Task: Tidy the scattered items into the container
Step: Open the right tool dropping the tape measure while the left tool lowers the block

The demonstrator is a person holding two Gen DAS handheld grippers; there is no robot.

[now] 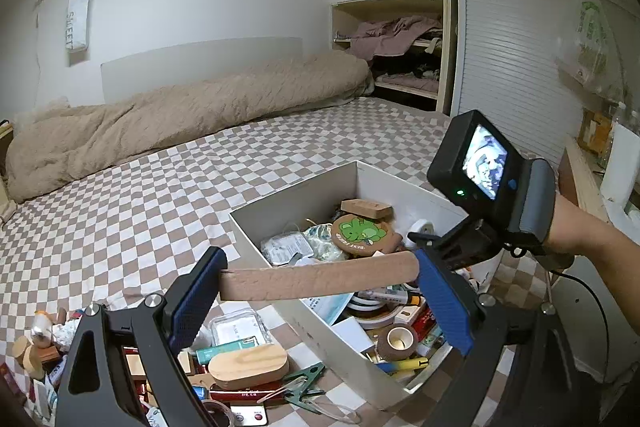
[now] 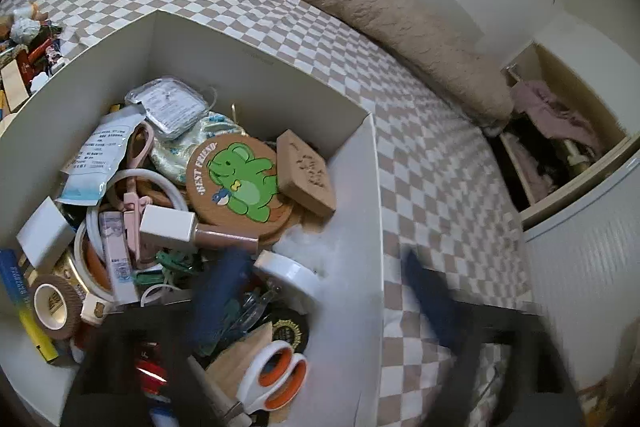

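Bedside, left tongs [image 1: 320,283] clamp a wooden strip [image 1: 316,281]; right tongs [image 2: 324,291] gape empty.

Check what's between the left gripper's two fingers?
A flat wooden strip, clamped end to end between the blue fingers of the left gripper, above the box. Left wrist view.
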